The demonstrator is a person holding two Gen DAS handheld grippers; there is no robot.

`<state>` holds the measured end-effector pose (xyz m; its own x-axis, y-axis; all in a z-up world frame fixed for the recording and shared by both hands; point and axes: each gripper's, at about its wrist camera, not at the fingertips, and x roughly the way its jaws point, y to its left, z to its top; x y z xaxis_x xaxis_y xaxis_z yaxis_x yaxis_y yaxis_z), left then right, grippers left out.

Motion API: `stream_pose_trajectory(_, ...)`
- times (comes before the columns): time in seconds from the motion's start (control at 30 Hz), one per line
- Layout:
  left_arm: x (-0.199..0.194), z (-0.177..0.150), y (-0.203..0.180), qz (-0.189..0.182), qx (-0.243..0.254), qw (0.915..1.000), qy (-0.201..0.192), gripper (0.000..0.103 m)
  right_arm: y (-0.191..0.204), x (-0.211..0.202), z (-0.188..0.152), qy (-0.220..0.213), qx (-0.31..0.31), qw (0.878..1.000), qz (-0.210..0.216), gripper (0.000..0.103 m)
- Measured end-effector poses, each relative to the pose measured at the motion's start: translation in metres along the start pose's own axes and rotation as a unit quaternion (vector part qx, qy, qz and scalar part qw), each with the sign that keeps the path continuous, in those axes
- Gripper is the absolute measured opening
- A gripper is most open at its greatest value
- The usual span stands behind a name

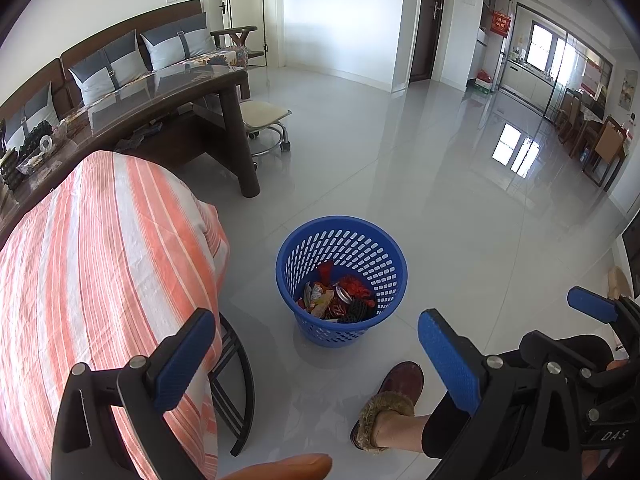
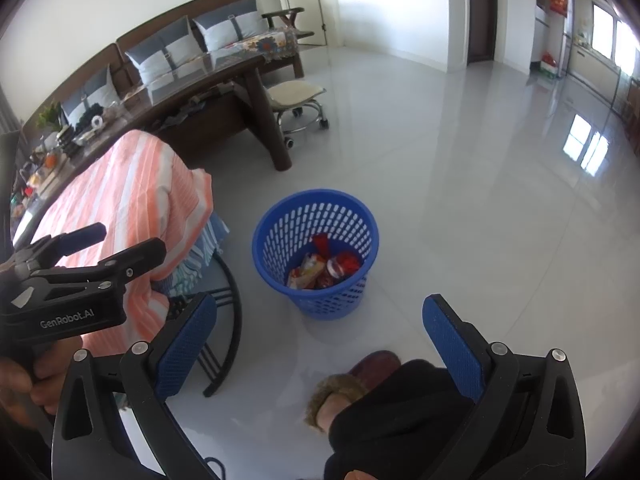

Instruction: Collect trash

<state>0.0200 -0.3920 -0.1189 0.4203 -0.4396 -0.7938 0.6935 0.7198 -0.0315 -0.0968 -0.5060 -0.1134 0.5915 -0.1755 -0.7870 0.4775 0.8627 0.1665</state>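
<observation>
A blue perforated trash basket stands on the white tiled floor, also in the right wrist view. It holds several wrappers and scraps of trash, mostly red and orange. My left gripper is open and empty, held above the floor just short of the basket. My right gripper is open and empty, also above the floor near the basket. The right gripper shows at the lower right of the left wrist view. The left gripper shows at the left of the right wrist view.
A small table with an orange-and-white striped cloth stands left of the basket, on curved black legs. Behind it are a dark wooden coffee table, a wheeled stool and a sofa. The person's slippered foot is below the basket.
</observation>
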Motion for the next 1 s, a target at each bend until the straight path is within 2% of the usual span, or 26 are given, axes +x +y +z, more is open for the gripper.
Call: stream_pose_trajectory(1.0,0.001,-0.0026,-0.0012,0.002,-0.001,1.0,0.004,0.103,0.0022,0.0038,-0.0054,0.006,0.002,1.0,0.005,0.103)
